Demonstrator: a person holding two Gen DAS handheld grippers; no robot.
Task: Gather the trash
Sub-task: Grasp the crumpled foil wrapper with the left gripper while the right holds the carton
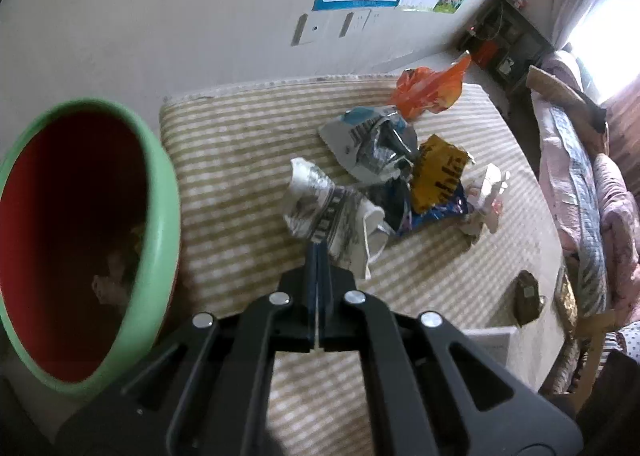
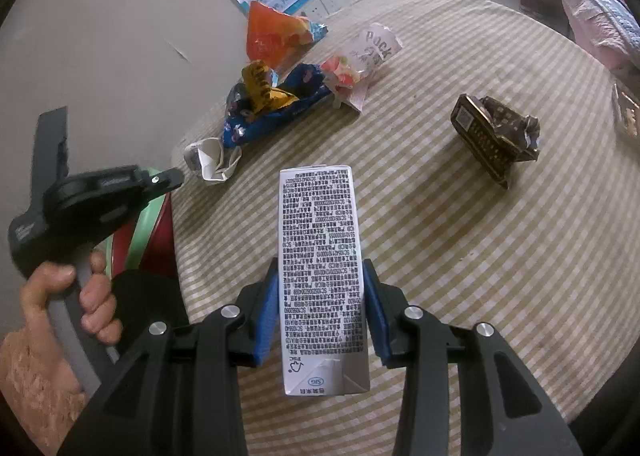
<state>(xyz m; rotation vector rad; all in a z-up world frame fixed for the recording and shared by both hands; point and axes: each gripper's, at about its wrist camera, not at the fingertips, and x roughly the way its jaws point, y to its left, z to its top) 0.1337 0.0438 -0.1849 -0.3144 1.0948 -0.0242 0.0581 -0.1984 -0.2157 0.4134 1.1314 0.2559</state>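
Left gripper [image 1: 318,252]: jaws pressed together on an edge of the crumpled white wrapper [image 1: 332,212].
Right gripper [image 2: 322,312]: pinches the white carton [image 2: 320,256] above the striped cloth [image 2: 480,256].
Bin [image 1: 160,216]: just left of the cloth.
Advice: carry each piece fully over the rim before letting go.

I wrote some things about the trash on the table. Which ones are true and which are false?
1. The right gripper holds a white carton. True.
2. The bin has a blue rim. False: its rim is green, and it is red inside.
3. The left gripper is wide open. False: its jaws are shut.
4. An orange wrapper lies near the wall. True.
5. The tablecloth is plain white. False: it is striped beige and white.
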